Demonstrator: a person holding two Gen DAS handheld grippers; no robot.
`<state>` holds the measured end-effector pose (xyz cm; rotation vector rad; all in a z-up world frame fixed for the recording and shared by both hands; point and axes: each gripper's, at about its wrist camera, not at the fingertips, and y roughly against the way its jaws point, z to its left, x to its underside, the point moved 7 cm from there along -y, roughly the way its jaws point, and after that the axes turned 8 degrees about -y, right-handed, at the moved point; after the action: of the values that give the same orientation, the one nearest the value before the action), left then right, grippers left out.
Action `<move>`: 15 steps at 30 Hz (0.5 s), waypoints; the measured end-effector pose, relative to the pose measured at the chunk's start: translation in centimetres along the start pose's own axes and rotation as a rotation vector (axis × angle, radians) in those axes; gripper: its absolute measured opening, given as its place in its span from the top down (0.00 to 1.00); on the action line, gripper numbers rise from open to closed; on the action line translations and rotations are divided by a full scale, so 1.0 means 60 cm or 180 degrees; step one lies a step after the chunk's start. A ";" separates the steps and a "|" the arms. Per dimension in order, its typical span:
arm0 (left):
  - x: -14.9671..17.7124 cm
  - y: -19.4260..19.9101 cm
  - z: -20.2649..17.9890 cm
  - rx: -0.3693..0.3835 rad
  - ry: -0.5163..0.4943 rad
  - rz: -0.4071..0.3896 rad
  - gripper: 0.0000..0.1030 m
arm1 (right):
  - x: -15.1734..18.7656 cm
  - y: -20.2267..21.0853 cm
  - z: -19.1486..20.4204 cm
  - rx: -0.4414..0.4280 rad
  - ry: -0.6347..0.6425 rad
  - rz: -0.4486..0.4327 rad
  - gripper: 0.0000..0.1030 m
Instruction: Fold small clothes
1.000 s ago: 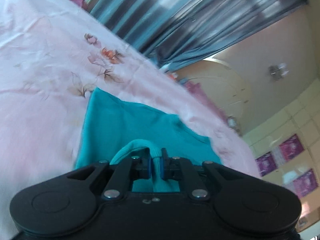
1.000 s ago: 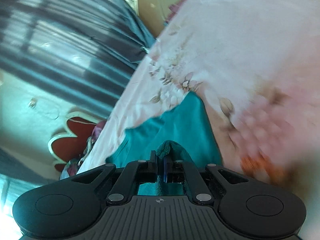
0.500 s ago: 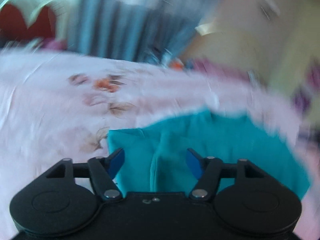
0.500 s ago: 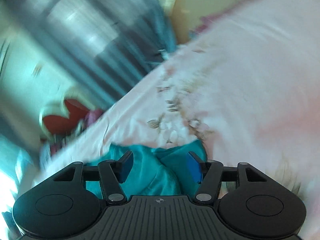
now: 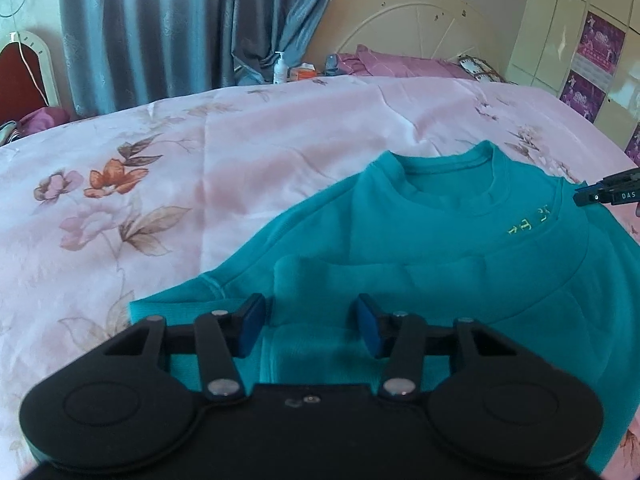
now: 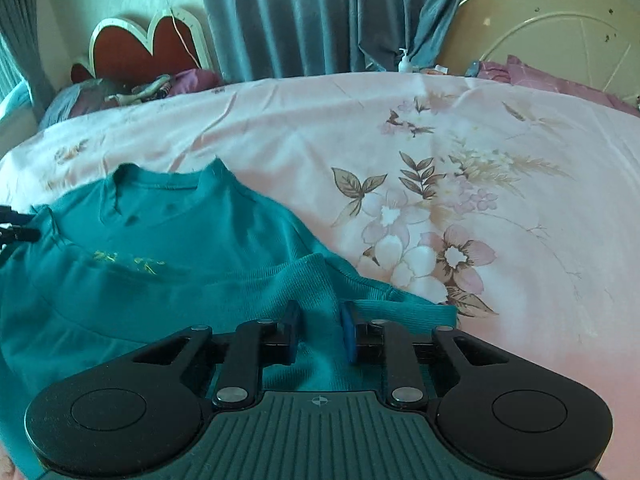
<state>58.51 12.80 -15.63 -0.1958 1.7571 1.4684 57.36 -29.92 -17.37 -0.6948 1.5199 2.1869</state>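
Teal sweater (image 5: 460, 248): flat on pink floral bedsheet (image 5: 160, 184), sleeves folded in.
Left gripper (image 5: 308, 330): half-wide, closing, holding nothing.
Right gripper (image 6: 320, 332): narrow, closing around a fold, pads not pressing.

Bed (image 5: 120, 184) covered by pale pink sheet (image 6: 520, 320), printed with flowers and brown leaves, lightly creased. Teal sweatshirt (image 5: 440, 248) lies flat directly on the sheet at the near side, neckline toward the far end, yellow lettering on the chest; both sleeves folded in across the body. Far end, by the cream headboard (image 5: 404, 12): purple pillows (image 5: 400, 65). More bunched cloth at the far left edge (image 6: 152, 88).
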 end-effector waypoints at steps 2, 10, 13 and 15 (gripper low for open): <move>-0.002 -0.003 0.001 0.0020 0.0006 -0.0011 0.55 | 0.000 0.000 -0.002 -0.0010 0.0007 -0.0014 0.78; -0.012 -0.015 0.006 -0.0027 -0.0066 -0.0006 0.51 | -0.006 0.001 -0.002 -0.0036 0.0110 -0.0044 0.77; -0.018 -0.017 -0.003 0.0012 -0.0145 -0.0046 0.74 | -0.004 0.002 0.006 0.0004 0.0273 -0.0082 0.80; -0.021 -0.014 -0.007 -0.0080 -0.0221 -0.0095 0.91 | -0.001 0.003 0.011 0.0026 0.0376 -0.0100 0.94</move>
<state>59.63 11.71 -15.47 -0.1813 1.6743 1.4597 57.18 -29.35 -17.00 -0.8530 1.5634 2.1491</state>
